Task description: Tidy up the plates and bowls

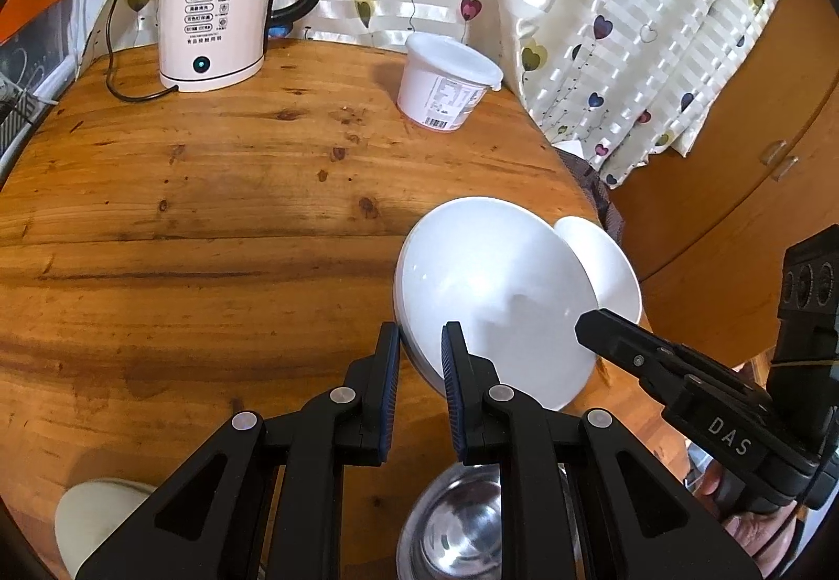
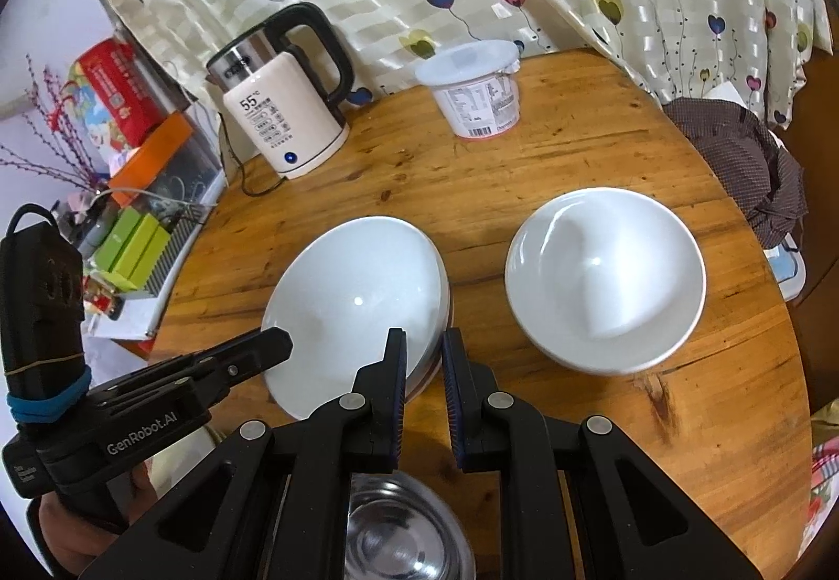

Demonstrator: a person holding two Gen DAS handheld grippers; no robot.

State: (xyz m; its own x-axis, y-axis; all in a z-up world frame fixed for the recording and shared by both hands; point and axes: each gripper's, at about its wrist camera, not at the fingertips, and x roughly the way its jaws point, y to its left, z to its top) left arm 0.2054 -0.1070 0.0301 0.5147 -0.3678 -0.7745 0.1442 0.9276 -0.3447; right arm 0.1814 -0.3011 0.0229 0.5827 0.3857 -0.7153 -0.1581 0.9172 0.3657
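Both grippers pinch the same white bowl (image 2: 356, 302) by its rim, one on each side. Left gripper (image 1: 422, 349): fingers nearly together, clamped on the bowl's left edge at lower centre of the left wrist view. Right gripper (image 2: 425, 352): same narrow pinch on the bowl's right edge, lower centre of the right wrist view. Bowl is tilted, mouth facing the cameras; looks lifted off the round wooden table (image 2: 577, 150), though contact underneath is hidden.

Second white bowl (image 2: 605, 276) sits upright on the table just right of the held one, apart from it. A steel bowl (image 2: 398, 533) is low in the frame, under the grippers, blurred. Kettle (image 2: 286, 108) and lidded tub (image 2: 474, 89) stand at the far edge, well clear.

Risks, my read:
- Thin glazed rim, small pad contact, so the bowl can pivot or slip if the two hands drift apart or twist unevenly.
- Likely stacking into the second bowl: coming in tilted could clip its rim and chip or shove it toward the table's right edge.
- Releasing one side first drops the bowl onto the steel bowl below.
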